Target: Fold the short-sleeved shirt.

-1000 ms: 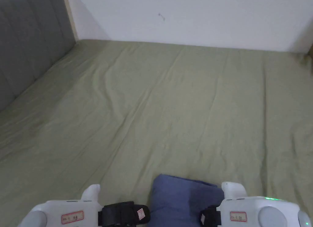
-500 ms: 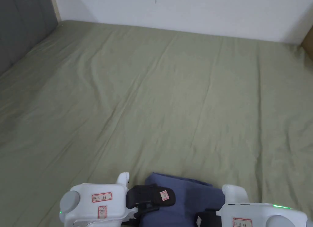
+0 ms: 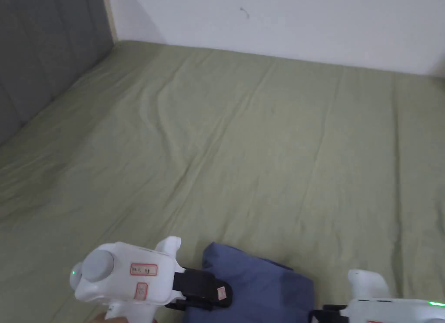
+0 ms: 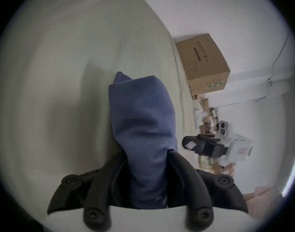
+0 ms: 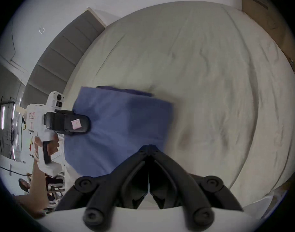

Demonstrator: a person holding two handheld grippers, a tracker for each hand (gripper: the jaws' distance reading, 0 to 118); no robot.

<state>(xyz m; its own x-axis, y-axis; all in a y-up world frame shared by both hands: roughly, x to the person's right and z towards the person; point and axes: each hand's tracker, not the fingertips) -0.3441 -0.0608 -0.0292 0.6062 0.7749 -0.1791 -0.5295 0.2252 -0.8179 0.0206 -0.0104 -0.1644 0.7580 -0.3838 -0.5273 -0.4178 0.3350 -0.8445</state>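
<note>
A blue short-sleeved shirt lies folded into a small thick packet at the near edge of the bed. My left gripper has come in from the left and is shut on the packet's left end. In the left gripper view the blue fabric fills the space between the left gripper's jaws. My right gripper has its jaws pressed together with nothing in them, just off the shirt's right edge. From the left gripper view, the right gripper stands a little apart from the cloth.
The olive-green bed sheet stretches wide and wrinkled beyond the shirt. A grey padded headboard bounds the left side and a white wall the far side. A cardboard box stands by the bed's right side.
My left gripper moved in to the right and closed on the shirt's left end. My right gripper drew back down and to the right, off the shirt. The head camera also shifted.
</note>
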